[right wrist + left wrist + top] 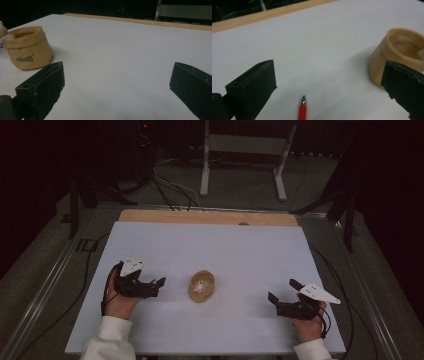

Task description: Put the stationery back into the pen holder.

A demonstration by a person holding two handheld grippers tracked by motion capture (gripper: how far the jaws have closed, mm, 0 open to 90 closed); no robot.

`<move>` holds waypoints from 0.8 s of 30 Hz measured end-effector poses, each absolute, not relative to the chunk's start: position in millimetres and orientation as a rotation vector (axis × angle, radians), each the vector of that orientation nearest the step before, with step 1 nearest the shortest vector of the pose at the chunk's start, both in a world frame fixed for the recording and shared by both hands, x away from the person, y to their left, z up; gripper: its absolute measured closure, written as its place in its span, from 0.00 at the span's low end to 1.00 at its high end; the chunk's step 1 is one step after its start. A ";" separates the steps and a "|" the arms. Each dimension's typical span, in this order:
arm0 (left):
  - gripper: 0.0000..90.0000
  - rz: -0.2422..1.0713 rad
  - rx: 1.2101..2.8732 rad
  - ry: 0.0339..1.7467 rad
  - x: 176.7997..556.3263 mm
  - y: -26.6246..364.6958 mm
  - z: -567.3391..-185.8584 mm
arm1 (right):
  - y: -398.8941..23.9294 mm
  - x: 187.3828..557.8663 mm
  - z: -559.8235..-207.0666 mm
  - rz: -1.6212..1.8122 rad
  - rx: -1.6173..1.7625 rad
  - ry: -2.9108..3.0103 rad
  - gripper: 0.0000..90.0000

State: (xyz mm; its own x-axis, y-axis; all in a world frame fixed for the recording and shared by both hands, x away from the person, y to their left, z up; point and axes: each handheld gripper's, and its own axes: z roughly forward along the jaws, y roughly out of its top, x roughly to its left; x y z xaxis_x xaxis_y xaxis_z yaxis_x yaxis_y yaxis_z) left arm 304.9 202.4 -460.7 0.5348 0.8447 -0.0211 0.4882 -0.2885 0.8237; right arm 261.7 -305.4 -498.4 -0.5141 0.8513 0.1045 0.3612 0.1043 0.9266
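A: Step in hand? The pouch (202,286) stands upright mid-table, nearer the near edge, rim rolled down, something pale inside.

B: Approach, I judge. Left gripper (157,285) sits just left of the pouch, fingers wide, holding nothing. Right gripper (282,295) rests well apart toward the right edge, fingers also wide.

A: Next move?

B: Probably left closes on the pouch wall. A red pen tip (302,110) lies between the left fingers.

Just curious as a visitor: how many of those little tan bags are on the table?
1. The tan bag stands mid-table between the left gripper and right gripper, touching neither.
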 end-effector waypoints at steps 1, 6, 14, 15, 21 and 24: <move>0.00 0.542 1.950 1.095 305.4 204.0 -462.4 | -305.4 261.6 -498.3 1.400 1.180 1.926 0.00; 0.00 0.543 1.997 1.122 306.0 210.8 -471.5 | -305.4 261.5 -498.3 1.401 1.179 1.927 0.00; 0.04 0.474 2.069 1.223 310.9 221.1 -484.5 | -305.4 261.4 -498.2 1.399 1.177 1.928 0.00; 0.04 0.470 2.083 1.230 311.3 221.8 -486.1 | -305.4 261.3 -498.2 1.400 1.177 1.927 0.00; 0.05 0.447 2.158 1.263 312.3 221.1 -495.2 | -305.4 261.3 -498.1 1.401 1.175 1.928 0.00; 0.08 0.460 2.188 1.286 312.9 219.1 -498.3 | -305.4 261.1 -498.1 1.401 1.175 1.928 0.00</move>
